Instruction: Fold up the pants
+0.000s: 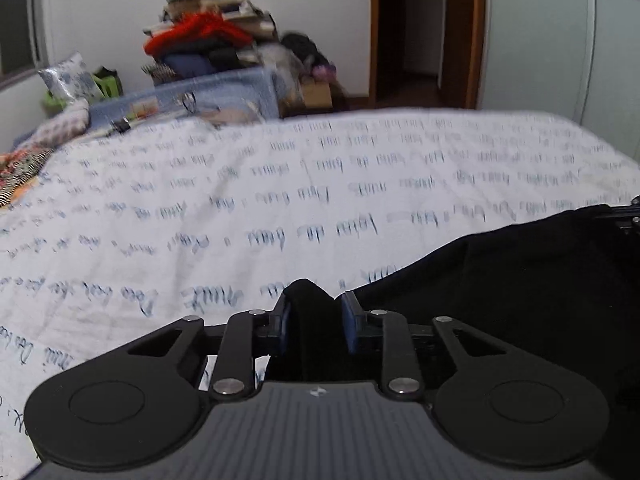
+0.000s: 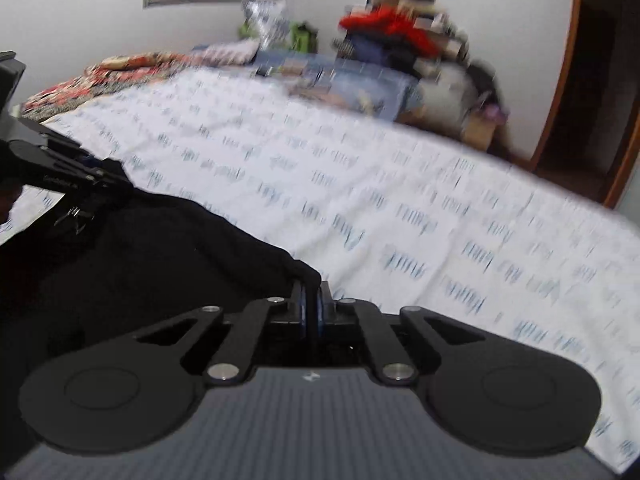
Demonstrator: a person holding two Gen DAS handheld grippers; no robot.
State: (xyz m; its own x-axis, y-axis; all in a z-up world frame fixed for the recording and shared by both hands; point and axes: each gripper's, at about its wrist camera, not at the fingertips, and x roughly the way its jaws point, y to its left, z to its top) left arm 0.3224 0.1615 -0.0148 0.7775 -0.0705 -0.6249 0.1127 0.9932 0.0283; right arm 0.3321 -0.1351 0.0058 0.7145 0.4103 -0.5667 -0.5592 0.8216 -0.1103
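Observation:
Black pants (image 1: pixel 520 288) lie on a white bed sheet (image 1: pixel 240 200) printed with blue handwriting. In the left wrist view my left gripper (image 1: pixel 314 314) is shut on a bunched fold of the pants' edge, the blue pads (image 1: pixel 351 320) pressing it from both sides. In the right wrist view my right gripper (image 2: pixel 311 306) is shut, its blue pads nearly together on a thin corner of the pants (image 2: pixel 140 260). The left gripper (image 2: pixel 60 176) also shows at the far left there, at the cloth's other end. The fabric spans between both grippers.
A heap of clothes with a red garment (image 1: pixel 200 36) sits on a blue box (image 1: pixel 208 96) beyond the bed's far edge. A doorway (image 1: pixel 420 32) and a pale wardrobe (image 1: pixel 560 40) stand at the back right. A patterned blanket (image 2: pixel 100 76) lies at the bed's far left.

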